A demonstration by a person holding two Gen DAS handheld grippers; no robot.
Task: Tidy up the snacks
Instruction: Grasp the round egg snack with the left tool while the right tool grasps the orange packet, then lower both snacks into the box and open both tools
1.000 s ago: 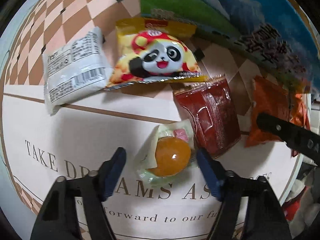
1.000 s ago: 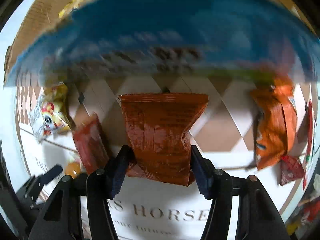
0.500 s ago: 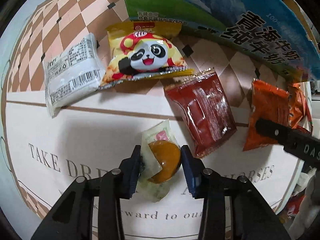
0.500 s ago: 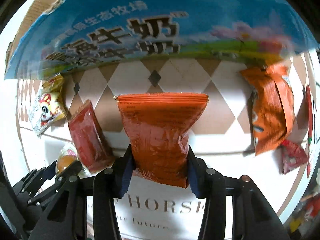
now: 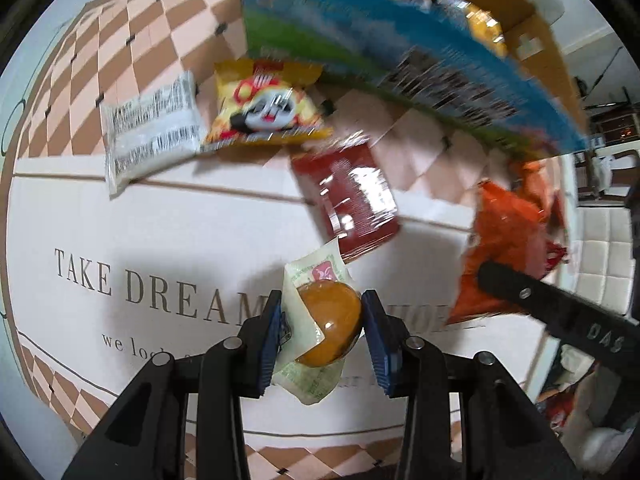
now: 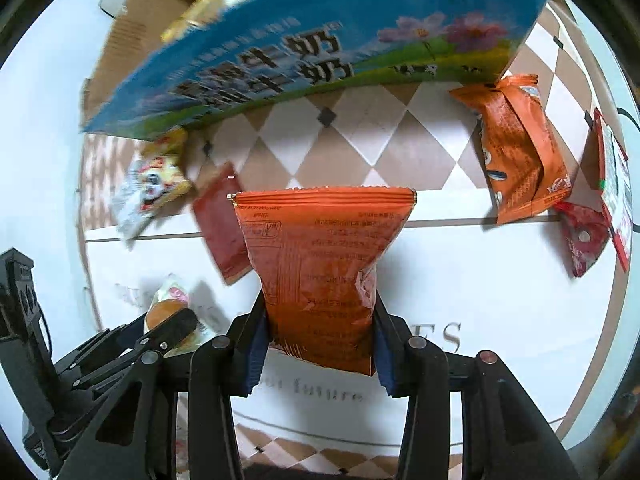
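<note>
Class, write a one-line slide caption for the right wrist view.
Right gripper shut on an orange snack packet, raised before the blue milk carton box.

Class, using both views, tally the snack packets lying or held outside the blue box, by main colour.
orange packets: 2
red packets: 2
yellow panda packet: 1
white packet: 1
clear-wrapped pastry: 1
red-and-white packet, cut off by the frame edge: 1
Total: 8

Left gripper [image 5: 323, 330]: matte black plastic linkage arms, silver round rivets, ribbed blue finger pads [image 5: 271, 340]. Right gripper [image 6: 320, 344]: identical black build, blue pads, white "DAS" lettering.
</note>
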